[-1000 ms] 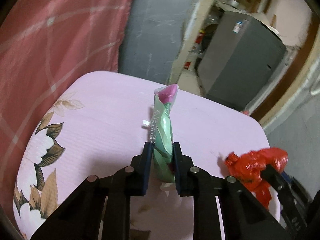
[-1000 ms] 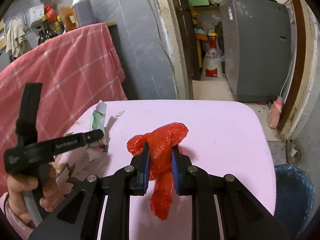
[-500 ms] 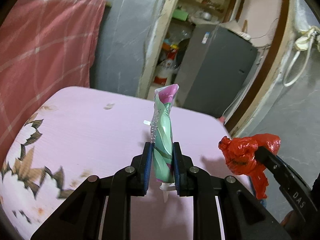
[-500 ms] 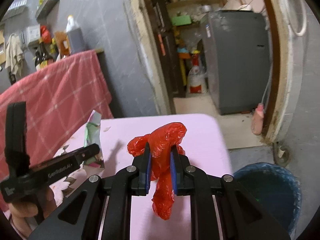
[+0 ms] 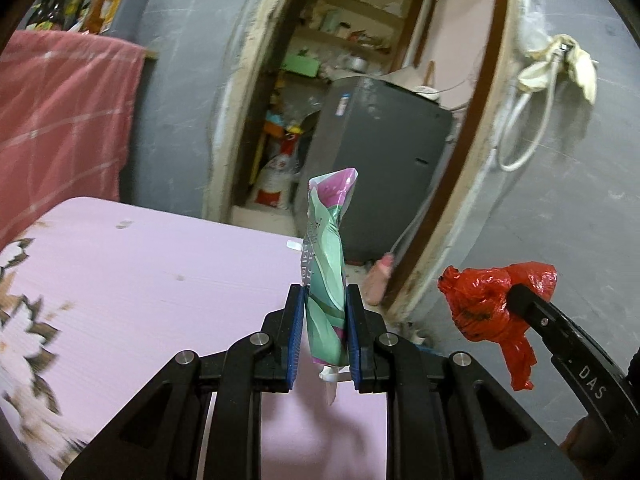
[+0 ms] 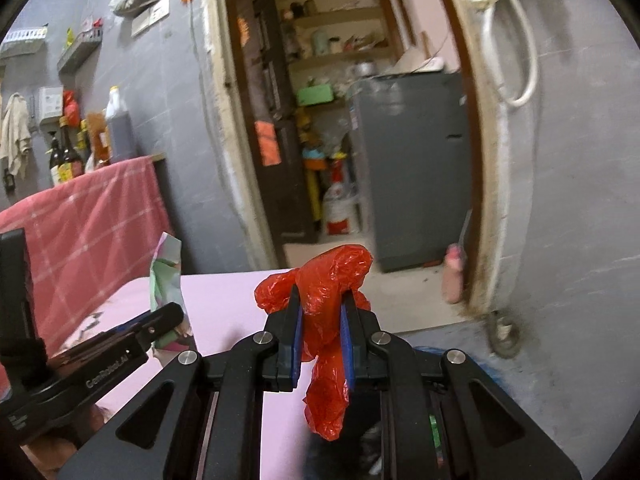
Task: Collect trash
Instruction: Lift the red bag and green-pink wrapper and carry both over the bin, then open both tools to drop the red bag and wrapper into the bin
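While the green and pink wrapper [image 5: 326, 280] is being clamped upright at frame centre by the left gripper [image 5: 325, 336], the crumpled red plastic bag [image 6: 326, 320] is being pinched at centre by the right gripper [image 6: 323, 340]. The bag's loose tail is dangling below the pads, so it is probably at risk of being snagged or pulled free before the blue bin [image 6: 486, 364], glimpsed at lower right, is being reached.

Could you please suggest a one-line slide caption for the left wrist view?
Left gripper clamps a green-and-pink wrapper above the pink table, right gripper holding a red plastic bag alongside.
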Motion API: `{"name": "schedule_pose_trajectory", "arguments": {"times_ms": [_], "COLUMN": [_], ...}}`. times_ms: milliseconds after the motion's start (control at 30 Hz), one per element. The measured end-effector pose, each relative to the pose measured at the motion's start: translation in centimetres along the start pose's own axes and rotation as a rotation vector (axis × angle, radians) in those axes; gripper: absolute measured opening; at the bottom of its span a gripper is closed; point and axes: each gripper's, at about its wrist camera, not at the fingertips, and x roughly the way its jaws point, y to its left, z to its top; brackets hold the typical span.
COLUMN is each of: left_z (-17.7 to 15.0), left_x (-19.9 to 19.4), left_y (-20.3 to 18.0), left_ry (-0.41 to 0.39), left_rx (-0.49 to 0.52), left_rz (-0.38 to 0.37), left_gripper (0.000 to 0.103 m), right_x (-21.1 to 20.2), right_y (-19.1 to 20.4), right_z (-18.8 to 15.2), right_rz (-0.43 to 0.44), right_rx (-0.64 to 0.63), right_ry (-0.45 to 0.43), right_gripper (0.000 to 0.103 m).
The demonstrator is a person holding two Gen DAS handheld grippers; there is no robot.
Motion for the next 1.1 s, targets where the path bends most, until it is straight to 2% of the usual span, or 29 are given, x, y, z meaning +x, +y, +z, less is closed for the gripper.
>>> {"name": "schedule_pose_trajectory", "arguments": {"times_ms": [233, 467, 1100], "left_z": [-2.0, -3.8, -7.4], "left_x": [1.2, 2.9, 5.8], "left_y": [-5.5, -8.0, -10.7], "left_ry": [-0.049, -0.043, 0.038], "left_rx": [0.036, 0.086, 0.173], "left_rz": [-0.013, -0.034, -0.058], "left_gripper": [0.017, 0.017, 0.017], "right_x": [-2.5, -2.2, -1.8], "right_y": [-4.3, -7.8, -11.5], "right_z": [-1.1, -3.0, -5.2], "right_rz": [-0.108, -0.157, -0.158], "right_rx": [-0.014, 0.014, 0.084], "right_ry": [-0.064, -0.04, 0.059], "right_gripper": [0.013, 0.013, 0.013]}}
